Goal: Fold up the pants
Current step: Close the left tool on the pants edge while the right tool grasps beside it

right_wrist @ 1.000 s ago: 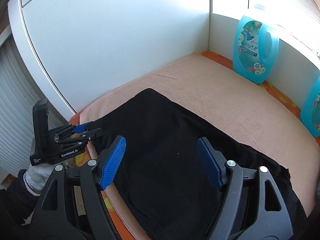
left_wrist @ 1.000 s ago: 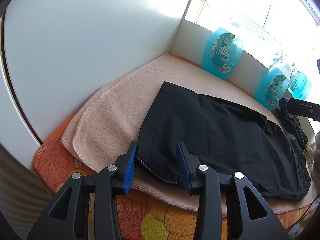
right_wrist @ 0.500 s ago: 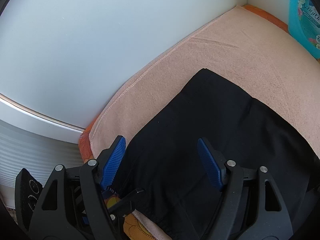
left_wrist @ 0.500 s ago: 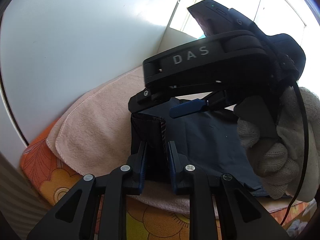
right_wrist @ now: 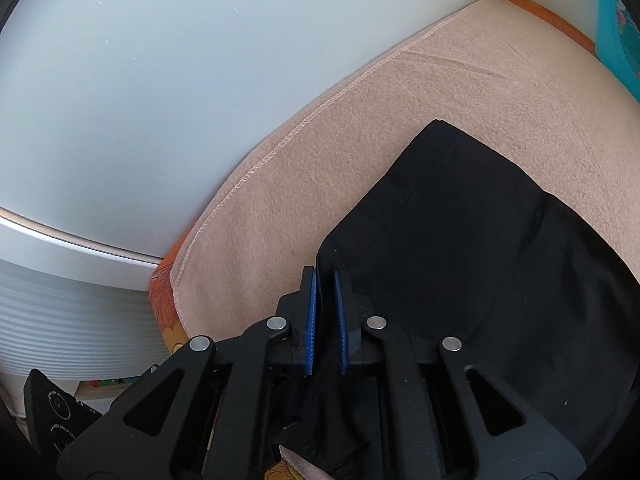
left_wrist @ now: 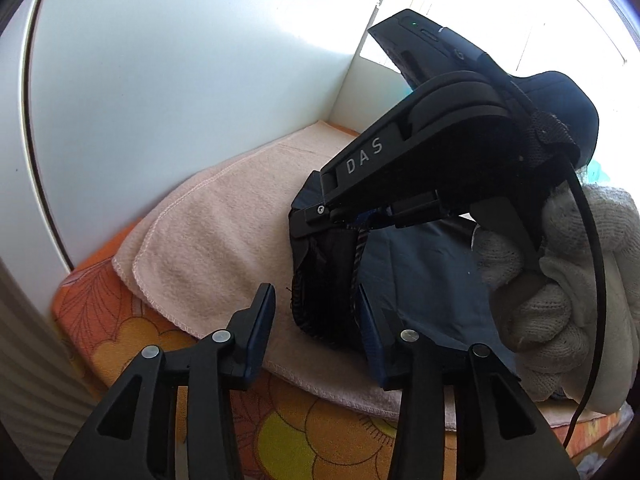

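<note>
Black pants (right_wrist: 480, 280) lie on pink towel (right_wrist: 320, 184); right gripper (right_wrist: 325, 316) pinches their raised edge, left gripper (left_wrist: 316, 320) gapes beside it, empty.

A pale pink towel (left_wrist: 224, 248) lies spread over an orange floral cloth (left_wrist: 304, 436) that covers the worktop. A white wall panel (right_wrist: 168, 80) stands along the towel's far edge. A turquoise bottle (right_wrist: 618, 32) shows at the right edge, beside the towel.
</note>
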